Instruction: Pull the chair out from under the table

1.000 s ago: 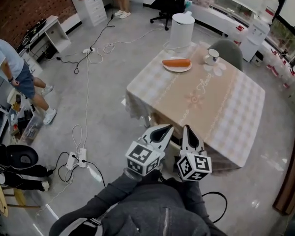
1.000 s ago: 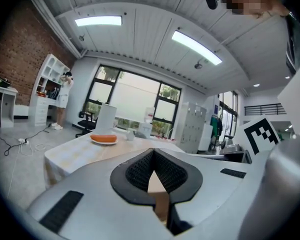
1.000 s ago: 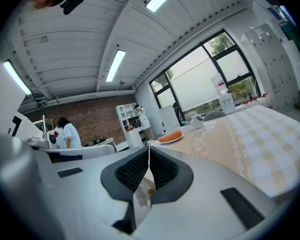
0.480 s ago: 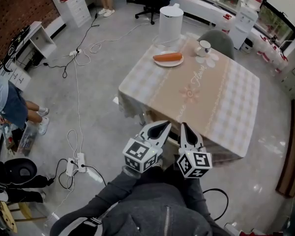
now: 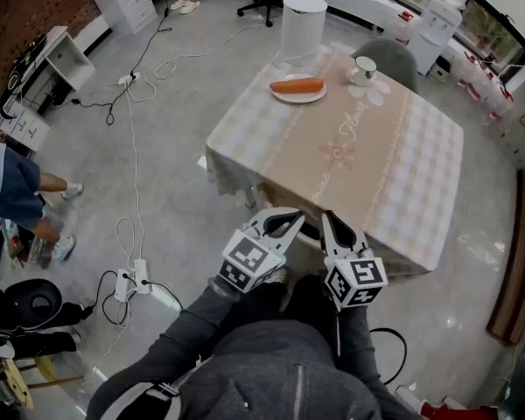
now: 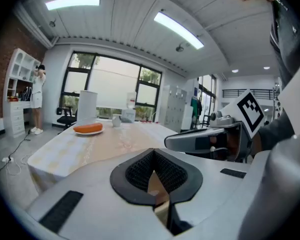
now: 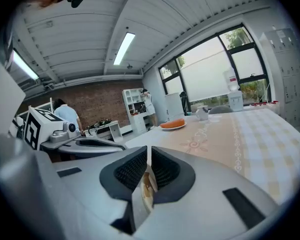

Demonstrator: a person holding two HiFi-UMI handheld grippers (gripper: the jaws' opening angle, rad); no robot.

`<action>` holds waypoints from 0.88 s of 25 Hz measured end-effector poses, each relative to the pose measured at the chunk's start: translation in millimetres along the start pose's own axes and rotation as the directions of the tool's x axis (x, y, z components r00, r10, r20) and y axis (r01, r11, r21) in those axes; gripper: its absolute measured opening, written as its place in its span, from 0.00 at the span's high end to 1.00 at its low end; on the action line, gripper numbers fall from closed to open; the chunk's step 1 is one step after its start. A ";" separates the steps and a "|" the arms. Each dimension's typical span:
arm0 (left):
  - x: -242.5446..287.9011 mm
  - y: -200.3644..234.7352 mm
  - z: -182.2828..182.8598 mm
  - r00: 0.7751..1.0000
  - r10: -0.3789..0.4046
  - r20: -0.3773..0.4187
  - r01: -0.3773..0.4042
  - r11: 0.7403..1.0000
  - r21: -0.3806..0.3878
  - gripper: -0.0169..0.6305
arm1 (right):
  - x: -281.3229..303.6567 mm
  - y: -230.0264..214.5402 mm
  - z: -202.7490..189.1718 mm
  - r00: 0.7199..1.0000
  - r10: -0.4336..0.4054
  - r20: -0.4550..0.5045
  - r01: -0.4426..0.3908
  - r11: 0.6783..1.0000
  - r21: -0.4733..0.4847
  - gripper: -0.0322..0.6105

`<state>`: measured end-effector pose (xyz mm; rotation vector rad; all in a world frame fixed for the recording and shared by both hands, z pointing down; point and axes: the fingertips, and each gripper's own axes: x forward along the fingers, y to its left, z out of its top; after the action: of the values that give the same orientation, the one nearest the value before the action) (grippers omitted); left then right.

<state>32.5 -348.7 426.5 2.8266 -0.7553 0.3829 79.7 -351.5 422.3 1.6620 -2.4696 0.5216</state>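
Two sets of fingers, both clenched. In the left gripper view the left gripper's (image 6: 152,158) ribbed pads meet at the tips with nothing pinched. The right gripper (image 7: 149,159) looks the same in its own view. A tan surface shows through the slit below each pair of closed tips; what it is cannot be told.

From the head view the left gripper (image 5: 295,220) and right gripper (image 5: 329,221) sit side by side, near each other but apart. Their tips aim at the near edge of the counter (image 5: 420,173), right at the hanging hem of its checked cloth. Between and just beyond the fingers, under that hem, a narrow brown strip looks like the top of the chair (image 5: 311,237), tucked beneath the near edge. The cloth and the grippers hide most of it, so its facing and long axis cannot be read.

A grey chair (image 5: 387,57) with a rounded back stands at the far edge, well apart from the fingers. Near the counter's far left corner lies a plate (image 5: 299,100) bearing a carrot (image 5: 297,85). A cup (image 5: 365,66) sits just beside the grey chair. On the floor beyond that corner stands a white bin (image 5: 304,20), and cables (image 5: 136,226) trail across the floor at left.
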 end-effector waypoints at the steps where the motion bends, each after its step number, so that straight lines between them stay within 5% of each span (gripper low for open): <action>1: 1.6 0.0 -5.5 1.000 -0.013 -0.022 0.014 1.000 0.010 0.96 | -0.2 -0.2 -4.3 1.000 0.013 -0.019 -0.013 1.000 -0.006 0.93; 8: 16.5 6.1 -51.5 0.977 -0.088 -0.192 0.108 0.990 0.092 0.95 | 1.4 3.1 -49.5 0.979 0.093 -0.181 -0.106 0.992 -0.066 0.93; 13: 27.9 5.1 -80.7 0.940 -0.163 -0.300 0.214 0.966 0.147 0.75 | 7.8 5.8 -77.8 0.949 0.136 -0.284 -0.172 0.979 -0.106 0.92; 16: 32.1 -1.6 -107.2 0.885 -0.210 -0.415 0.327 0.915 0.235 0.66 | 13.1 17.4 -93.7 0.915 0.220 -0.338 -0.272 0.956 -0.115 0.71; 19: 33.7 -5.5 -132.7 0.826 -0.222 -0.518 0.427 0.846 0.319 0.60 | 17.0 23.4 -110.9 0.881 0.245 -0.405 -0.336 0.926 -0.171 0.70; 22: 35.4 -4.0 -153.8 0.781 -0.225 -0.582 0.487 0.804 0.343 0.56 | 19.7 21.8 -131.0 0.849 0.250 -0.466 -0.370 0.910 -0.185 0.68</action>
<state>33.8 -323.6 582.4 2.9531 0.0360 1.3542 40.0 -315.9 545.5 0.9191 -2.3442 0.4956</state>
